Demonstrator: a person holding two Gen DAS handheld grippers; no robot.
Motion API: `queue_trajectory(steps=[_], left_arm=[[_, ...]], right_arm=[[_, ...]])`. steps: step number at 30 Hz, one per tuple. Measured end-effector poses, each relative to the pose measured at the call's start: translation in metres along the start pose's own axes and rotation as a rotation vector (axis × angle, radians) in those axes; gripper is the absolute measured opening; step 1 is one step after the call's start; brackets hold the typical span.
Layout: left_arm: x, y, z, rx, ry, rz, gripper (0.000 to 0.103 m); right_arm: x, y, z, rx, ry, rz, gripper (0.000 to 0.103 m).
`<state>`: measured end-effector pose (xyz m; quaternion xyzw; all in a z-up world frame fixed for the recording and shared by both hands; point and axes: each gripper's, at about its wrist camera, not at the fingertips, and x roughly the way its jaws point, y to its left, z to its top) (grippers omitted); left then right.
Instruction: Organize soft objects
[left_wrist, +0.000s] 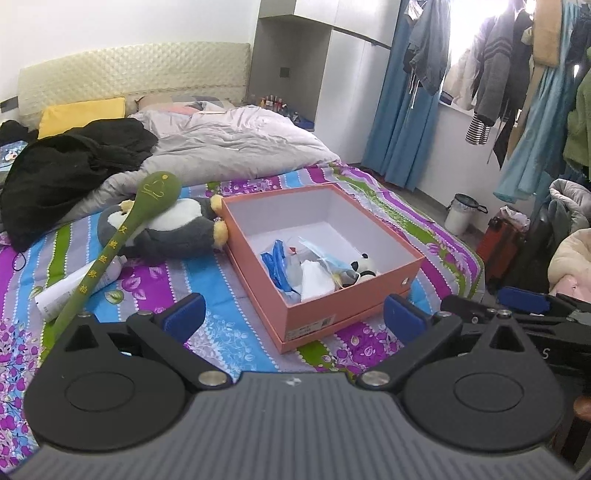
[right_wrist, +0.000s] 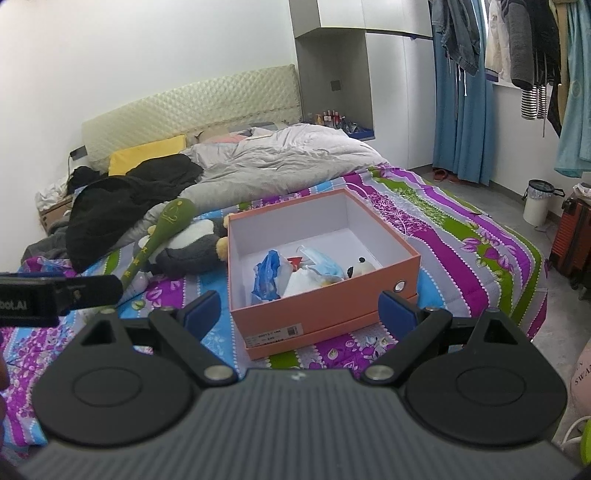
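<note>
Striped purple, blue and green bedding (left_wrist: 192, 284) covers the bed where everything lies. Both grippers hover over it with jaws spread wide and nothing between them. Ahead of the left gripper (left_wrist: 293, 317), between the lines of its fingers, sits the open orange box (left_wrist: 332, 295) holding a blue plastic bag (left_wrist: 275, 264), a face mask (left_wrist: 325, 260) and a small panda toy (left_wrist: 364, 267). Beyond its left finger a grey and white plush penguin (left_wrist: 173, 232) lies touching the box's far corner, with a long green plush stick (left_wrist: 122, 240) resting across it. The right gripper (right_wrist: 299, 312) faces the same box.
</note>
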<state>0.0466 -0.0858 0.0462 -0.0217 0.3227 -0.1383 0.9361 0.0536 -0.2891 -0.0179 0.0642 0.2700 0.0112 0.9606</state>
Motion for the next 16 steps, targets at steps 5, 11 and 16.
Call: queue_trajectory(steps=[5,11,16], left_arm=[[-0.0013,-0.0002,0.0000,0.005,-0.006,0.003,0.103],[-0.0024,-0.0016,-0.0005,0.006,-0.003,0.002,0.103],[-0.0025,-0.0017,-0.0006,0.006,-0.002,0.001,0.103]], right_arm=[[0.0011,-0.0011,-0.0006,-0.001,0.001,0.004,0.094],[0.0013,-0.0027,-0.0002,-0.001,-0.001,0.002,0.094],[0.0018,-0.0025,-0.0002,-0.003,-0.001,0.004,0.094]])
